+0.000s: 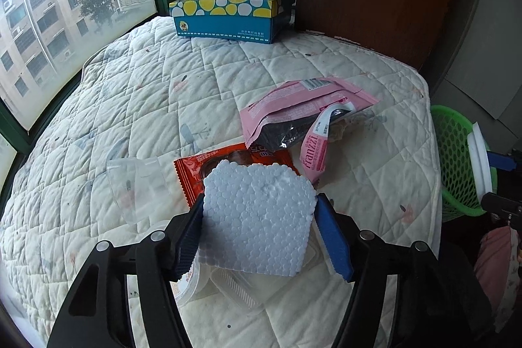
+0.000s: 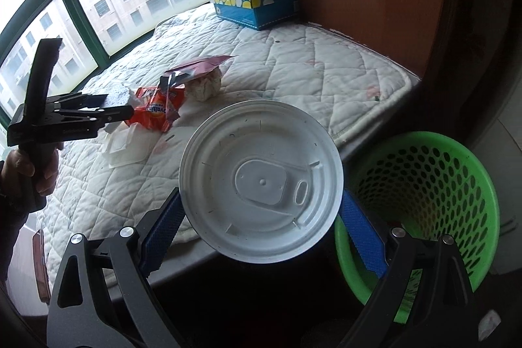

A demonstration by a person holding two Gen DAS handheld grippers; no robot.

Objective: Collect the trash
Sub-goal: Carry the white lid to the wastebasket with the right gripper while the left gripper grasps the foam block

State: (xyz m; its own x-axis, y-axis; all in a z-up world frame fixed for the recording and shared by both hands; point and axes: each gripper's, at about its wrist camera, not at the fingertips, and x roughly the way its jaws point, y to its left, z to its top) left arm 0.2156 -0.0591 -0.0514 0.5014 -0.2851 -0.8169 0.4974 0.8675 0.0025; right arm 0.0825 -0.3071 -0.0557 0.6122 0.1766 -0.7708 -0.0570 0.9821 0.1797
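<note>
The right gripper (image 2: pixel 261 237) is gripping a white plastic lid (image 2: pixel 261 181) in its jaws, beside the green basket (image 2: pixel 434 185). The left gripper (image 1: pixel 261 237) is holding a white foam piece (image 1: pixel 257 217) between its jaws, seemingly clamped, over clear plastic trays (image 1: pixel 228 282) on the quilted bed (image 1: pixel 146 93). Farther off, an orange wrapper (image 1: pixel 202 165) and a pink packet (image 1: pixel 300 106) are lying.

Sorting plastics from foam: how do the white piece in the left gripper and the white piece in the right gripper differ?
The foam block is roughly square with a pebbled surface; the plastic lid is round, smooth and moulded. The foam block sits over the quilted mattress among wrappers; the plastic lid is beside the green basket. Both are white, and each sits between blue-padded jaws.
</note>
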